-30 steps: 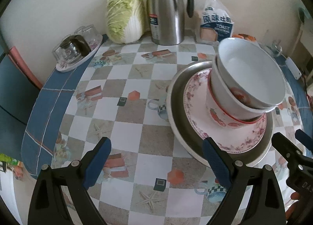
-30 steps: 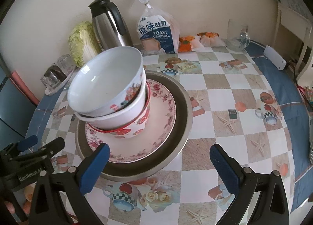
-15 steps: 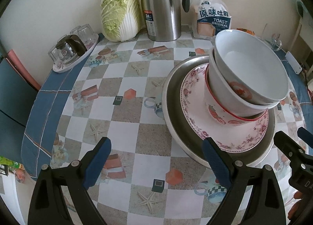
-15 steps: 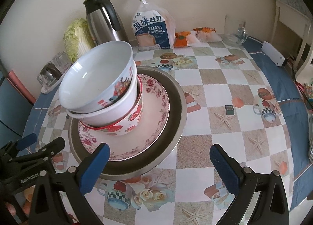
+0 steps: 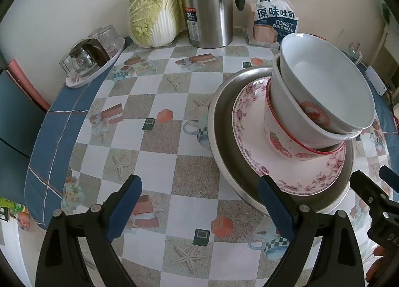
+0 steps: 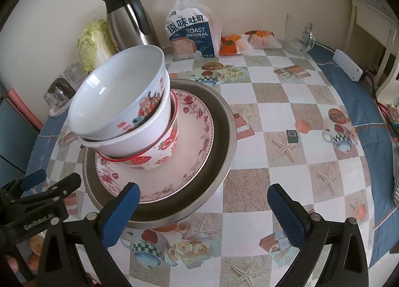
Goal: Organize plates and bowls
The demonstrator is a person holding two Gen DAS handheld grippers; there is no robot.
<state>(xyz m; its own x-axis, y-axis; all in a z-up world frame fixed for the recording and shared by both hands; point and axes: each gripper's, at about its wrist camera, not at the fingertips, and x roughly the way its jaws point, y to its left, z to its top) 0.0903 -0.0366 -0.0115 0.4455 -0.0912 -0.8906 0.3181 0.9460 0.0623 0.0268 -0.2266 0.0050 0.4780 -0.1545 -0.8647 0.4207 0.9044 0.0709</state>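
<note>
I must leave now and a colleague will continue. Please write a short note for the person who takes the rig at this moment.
Left hand-held gripper: open, empty, near the stack.
Right hand-held gripper: open, empty.
Three bowls sit nested and tilted on the floral plate, which lies in the metal basin on the table.
Done: all dishes stacked.
Left: perhaps straighten the leaning bowls.

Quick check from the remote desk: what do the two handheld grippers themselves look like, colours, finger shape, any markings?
Both the left gripper and right gripper have black angular frames with silver rivets and blue textured fingertip pads. White "GenRobot.AI" lettering marks the left gripper's body in the right wrist view. No cables or sleeves show.
</note>
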